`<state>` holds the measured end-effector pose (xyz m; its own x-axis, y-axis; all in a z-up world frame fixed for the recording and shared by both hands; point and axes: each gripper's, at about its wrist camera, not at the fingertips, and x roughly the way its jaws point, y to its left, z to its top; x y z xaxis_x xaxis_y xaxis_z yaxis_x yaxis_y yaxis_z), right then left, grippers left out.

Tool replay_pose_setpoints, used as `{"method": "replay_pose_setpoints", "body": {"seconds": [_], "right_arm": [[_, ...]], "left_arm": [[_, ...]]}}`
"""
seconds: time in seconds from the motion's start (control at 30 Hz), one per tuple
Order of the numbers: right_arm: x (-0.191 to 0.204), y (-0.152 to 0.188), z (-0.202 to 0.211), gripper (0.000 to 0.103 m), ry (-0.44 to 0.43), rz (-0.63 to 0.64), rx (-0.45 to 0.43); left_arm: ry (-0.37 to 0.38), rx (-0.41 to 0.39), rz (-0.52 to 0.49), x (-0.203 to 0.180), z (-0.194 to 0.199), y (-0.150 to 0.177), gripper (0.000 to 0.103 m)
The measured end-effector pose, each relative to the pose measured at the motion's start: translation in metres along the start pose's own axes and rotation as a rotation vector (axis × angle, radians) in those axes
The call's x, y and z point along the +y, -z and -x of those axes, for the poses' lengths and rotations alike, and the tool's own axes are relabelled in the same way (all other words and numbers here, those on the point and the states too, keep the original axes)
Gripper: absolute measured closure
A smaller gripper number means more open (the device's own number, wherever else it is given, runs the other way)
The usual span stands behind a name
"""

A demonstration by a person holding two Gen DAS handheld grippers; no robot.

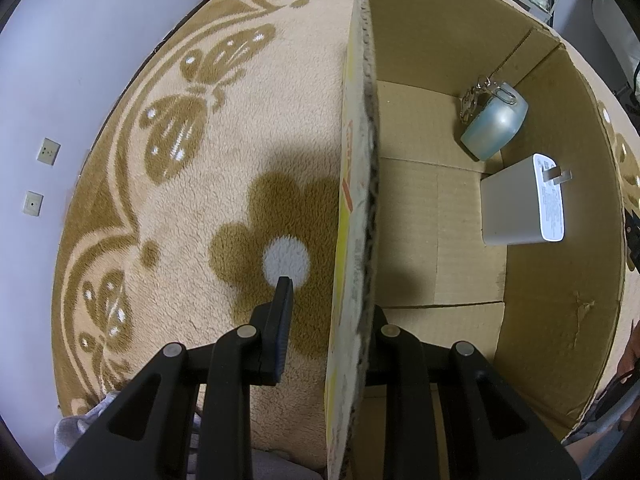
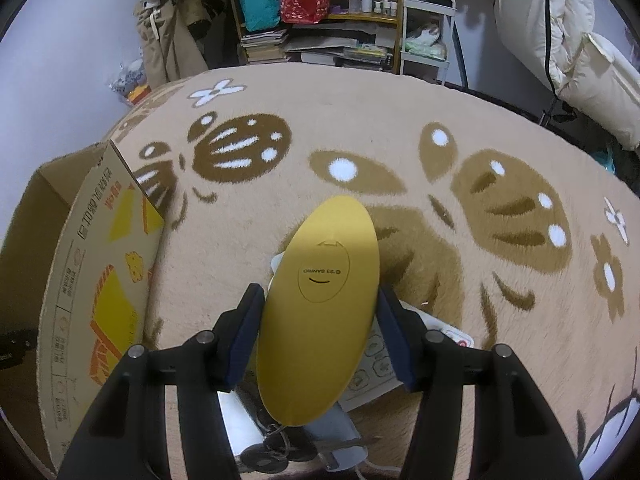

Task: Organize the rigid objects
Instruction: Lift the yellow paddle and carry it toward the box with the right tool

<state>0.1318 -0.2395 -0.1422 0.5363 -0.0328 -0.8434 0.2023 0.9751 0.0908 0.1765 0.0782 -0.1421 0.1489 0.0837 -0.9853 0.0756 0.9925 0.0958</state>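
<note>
- Right wrist view: the yellow oval case [image 2: 320, 300] sits between my right gripper [image 2: 320, 332] pads, clamped at its sides and lifted over the rug [image 2: 400, 128], I judge for carrying to the cardboard box [image 2: 100, 280].
- My left gripper [image 1: 326, 332] straddles the box wall [image 1: 356, 200], seemingly steadying it; whether it pinches, I cannot tell.
- Inside lie a white charger [image 1: 520, 204] and a blue fob [image 1: 494, 124].

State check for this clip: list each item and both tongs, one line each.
Cardboard box: open, upright on the rug.
White charger: lying inside the box, prongs out.
Pale blue keychain case: lying inside the box, beside the charger.
Yellow oval object: held, lifted over the rug.
Left tongs: straddling the box wall.
Right tongs: shut on the oval.
</note>
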Motion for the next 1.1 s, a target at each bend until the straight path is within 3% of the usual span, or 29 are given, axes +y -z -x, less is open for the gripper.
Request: {"method": "replay_pose_setpoints", "body": {"seconds": [0.67, 1.1], "right_arm": [[-0.012, -0.001, 0.018, 0.044, -0.066, -0.091, -0.046], [0.040, -0.024, 0.062, 0.044, -0.193, -0.002, -0.154]], "left_arm": [[-0.007, -0.003, -0.001, -0.002, 0.000, 0.001, 0.079], [-0.016, -0.003, -0.004, -0.005, 0.000, 0.000, 0.079]]}}
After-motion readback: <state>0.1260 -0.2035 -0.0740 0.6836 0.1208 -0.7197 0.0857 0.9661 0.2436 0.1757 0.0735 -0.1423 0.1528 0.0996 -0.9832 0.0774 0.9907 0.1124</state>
